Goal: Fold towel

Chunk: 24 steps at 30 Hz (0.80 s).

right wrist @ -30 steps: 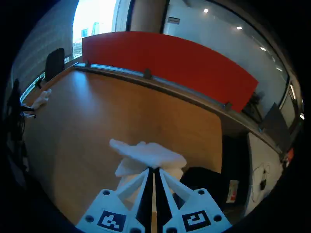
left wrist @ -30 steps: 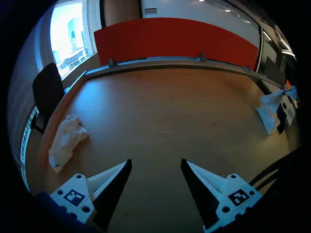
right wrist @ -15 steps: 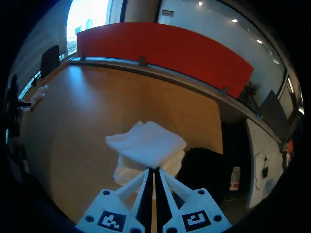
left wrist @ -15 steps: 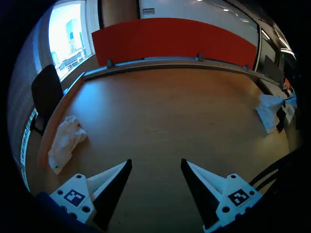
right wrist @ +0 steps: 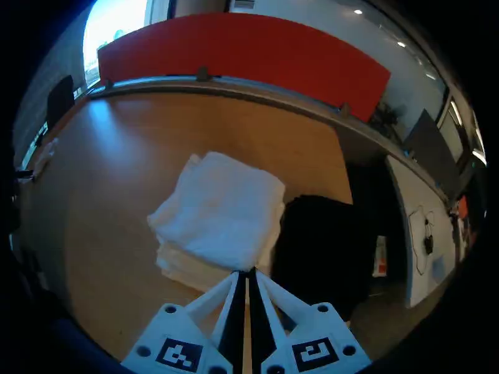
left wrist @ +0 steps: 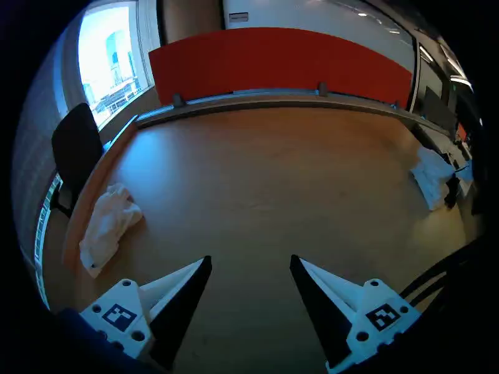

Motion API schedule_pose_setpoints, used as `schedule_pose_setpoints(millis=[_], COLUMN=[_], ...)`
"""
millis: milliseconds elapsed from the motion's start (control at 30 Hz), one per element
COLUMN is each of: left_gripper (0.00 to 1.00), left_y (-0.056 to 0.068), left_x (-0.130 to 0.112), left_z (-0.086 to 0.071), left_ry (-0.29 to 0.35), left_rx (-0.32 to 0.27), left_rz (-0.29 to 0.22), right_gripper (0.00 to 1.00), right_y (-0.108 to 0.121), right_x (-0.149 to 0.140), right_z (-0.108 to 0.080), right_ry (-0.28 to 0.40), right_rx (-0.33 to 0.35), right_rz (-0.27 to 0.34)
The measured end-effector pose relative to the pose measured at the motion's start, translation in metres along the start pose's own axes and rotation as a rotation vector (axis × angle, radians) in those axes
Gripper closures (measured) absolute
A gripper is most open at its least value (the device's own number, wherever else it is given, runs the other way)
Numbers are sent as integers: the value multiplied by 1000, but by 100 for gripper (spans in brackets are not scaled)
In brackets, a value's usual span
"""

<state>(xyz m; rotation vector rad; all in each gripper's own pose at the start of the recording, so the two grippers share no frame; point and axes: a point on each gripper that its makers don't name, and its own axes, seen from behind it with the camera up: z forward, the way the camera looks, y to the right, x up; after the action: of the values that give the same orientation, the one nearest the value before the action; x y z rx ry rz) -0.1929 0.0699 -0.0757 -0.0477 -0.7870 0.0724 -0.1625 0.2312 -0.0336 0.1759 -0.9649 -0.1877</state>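
Fold towel, placement stage. In the right gripper view, the right gripper (right wrist: 247, 272) had its two fingers pressed together at the near corner of the folded towel (right wrist: 218, 209). The cloth ran right down to the tips, so a thin edge of it was judged to be pinched between them, though the contact itself was too small to see clearly. The folded towel was a neat white rectangle lying flat on top of a pile (right wrist: 181, 265) of similar folded cloths, near the right end of the wooden table (right wrist: 125, 143). A dark object (right wrist: 318, 249), too dim to identify, stood just beside the pile on its right. In the left gripper view, the left gripper (left wrist: 249, 258) hung over bare table (left wrist: 268, 168) with its fingers spread wide, holding nothing; the same pile appeared far off at the right edge (left wrist: 433, 181). A crumpled towel (left wrist: 109, 224) lay in a loose heap at the left edge of the table, well apart from both grippers, near a black office chair (left wrist: 75, 146). A red partition (left wrist: 280, 62) closed off the far side. Judged progress: this towel was folded and set on the pile, and only its release appeared to remain. The crumpled towel on the left was unfolded and would presumably need to be fetched, spread, folded and stacked in turn.
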Motion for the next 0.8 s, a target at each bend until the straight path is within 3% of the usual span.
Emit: schedule_pose_setpoints(millis=[500,800], left_gripper=[7,7], left_y=[-1,-2], left_x=[-5,-6], left_z=[-3,-5], left_ry=[-6,-7], left_rx=[6,13], left_rz=[6,10], right_gripper=[95,95], right_y=[7,12], right_x=[-34,-41], right_z=[36,46], right_ry=[-73,-90], right_rx=[-28,-45], right_rz=[70,116])
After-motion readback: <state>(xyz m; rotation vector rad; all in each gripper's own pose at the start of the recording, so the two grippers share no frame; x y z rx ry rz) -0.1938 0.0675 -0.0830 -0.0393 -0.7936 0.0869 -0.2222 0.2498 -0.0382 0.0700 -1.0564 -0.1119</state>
